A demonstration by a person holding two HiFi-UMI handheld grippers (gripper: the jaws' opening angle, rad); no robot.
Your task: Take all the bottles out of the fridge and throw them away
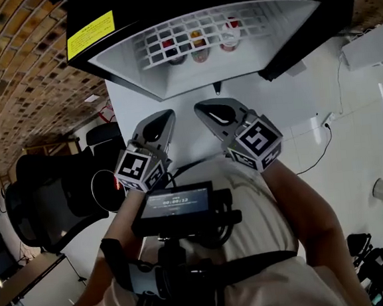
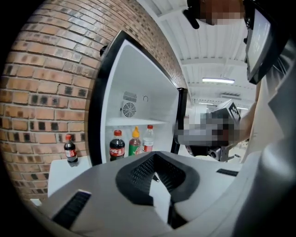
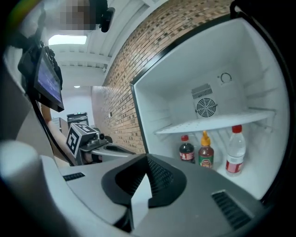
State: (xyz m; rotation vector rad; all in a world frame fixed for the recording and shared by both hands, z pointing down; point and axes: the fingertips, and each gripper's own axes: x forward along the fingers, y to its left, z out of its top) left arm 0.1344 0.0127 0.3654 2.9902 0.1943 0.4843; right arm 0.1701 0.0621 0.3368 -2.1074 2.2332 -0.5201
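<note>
The left tongs [image 1: 167,116] and right tongs [image 1: 202,107] are being held shut and empty before the fridge [image 1: 192,79], where a cola bottle [image 3: 186,149], yellow-capped bottle [image 3: 206,152] and clear bottle [image 3: 235,155] are being kept bunched (a small cola bottle [image 2: 70,150] is outside, on the counter [image 2: 55,172]). Neighbours risk being toppled during any grasp.

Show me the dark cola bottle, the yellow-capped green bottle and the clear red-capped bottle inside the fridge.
dark cola bottle [image 3: 186,156]: right gripper view, label.
yellow-capped green bottle [image 3: 206,155]: right gripper view, body.
clear red-capped bottle [image 3: 235,150]: right gripper view, body.
</note>
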